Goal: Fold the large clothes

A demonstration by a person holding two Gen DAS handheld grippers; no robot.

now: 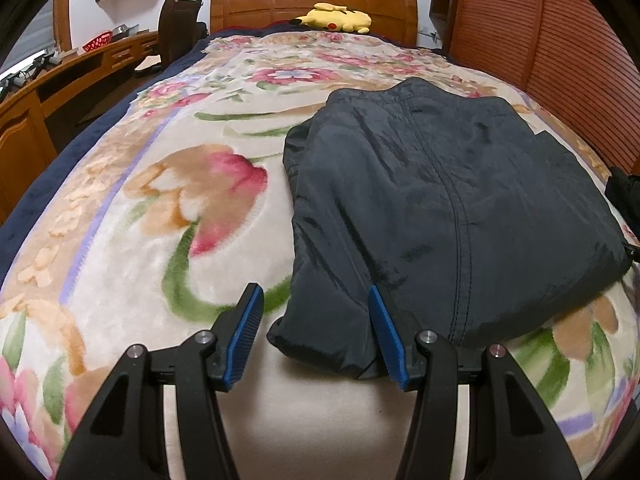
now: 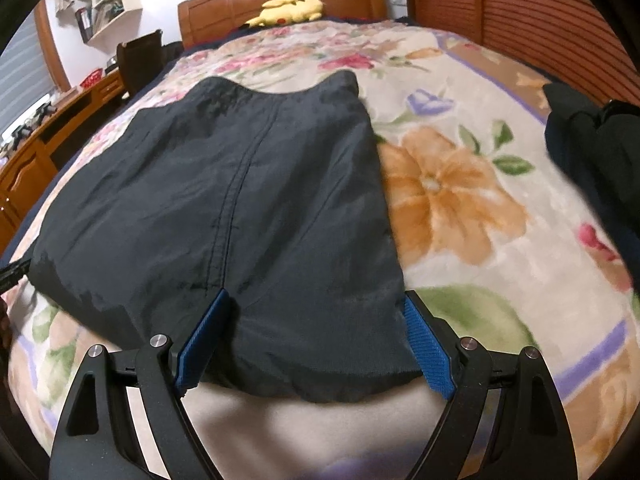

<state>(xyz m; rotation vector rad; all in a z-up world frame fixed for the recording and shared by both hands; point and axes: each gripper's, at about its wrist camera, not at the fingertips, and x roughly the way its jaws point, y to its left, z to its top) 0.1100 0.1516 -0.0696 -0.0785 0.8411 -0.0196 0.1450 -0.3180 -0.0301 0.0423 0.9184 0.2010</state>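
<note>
- Two grippers are working the near hem: we're holding the left gripper point(image 1: 316, 334) spread wide over the near-left corner of the dark garment point(image 1: 440, 200), nothing pinched yet; one blue pad is sitting on the cloth, the other is off its edge, above the blanket.
- We're holding the right gripper point(image 2: 320, 338) spread as well, straddling the near-right corner, pads point(image 2: 426, 344) flanking the hem, not clamped.
- Garment is lying flat on the floral blanket point(image 1: 160, 208), already narrowed, centre seam running away from us toward the headboard point(image 1: 312, 4).
- Judgement: we're lining up for the lengthwise fold, near hem up to the far end.
- To do it well: we're wanting both sets of fingers to bite all layers at matching depth, close together, lift level, and carry forward keeping the seam straight.
- Risk: slick fabric is likely slipping out if only the top layer is caught.
- Another dark item point(image 2: 592, 152) is lying at the right, well apart.
</note>
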